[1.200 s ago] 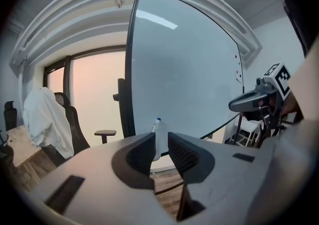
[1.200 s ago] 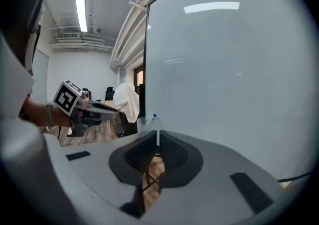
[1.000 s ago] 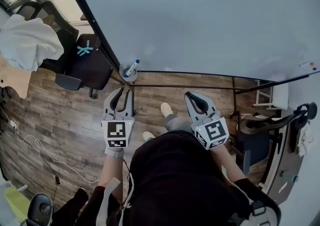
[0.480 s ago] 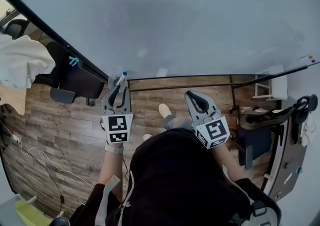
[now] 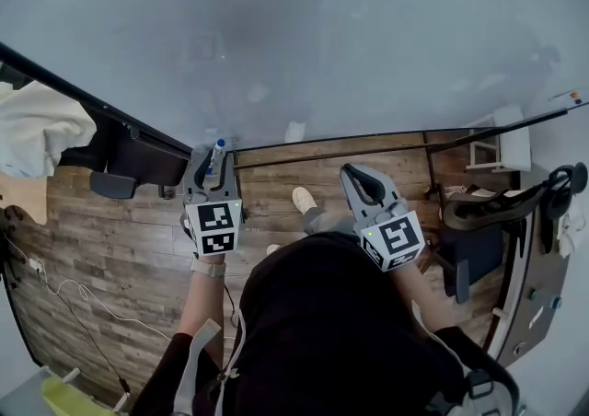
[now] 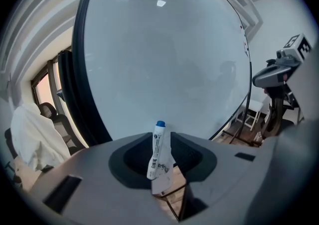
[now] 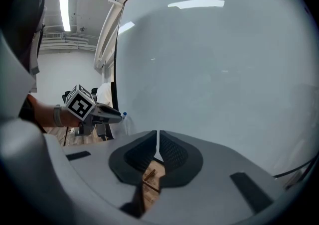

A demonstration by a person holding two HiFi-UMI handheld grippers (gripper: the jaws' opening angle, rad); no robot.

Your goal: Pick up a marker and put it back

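L gripper [image 5: 213, 166]: jaws are opening rn, w/ the marker [image 6: 157, 149] standing right between them, blue cap up past the jaw tips, leaning a bit. Doesn't look clamped imo, pads aren't squeezing it. Marker's bottom end goes into what looks like a clear cup [image 6: 162, 181] just below the jaws. Whiteboard [image 5: 322, 37] is straight ahead of both sets of jaws. R gripper [image 7: 157, 134]: jaws together, nothing btw them, held off to the right, well apart from the marker.
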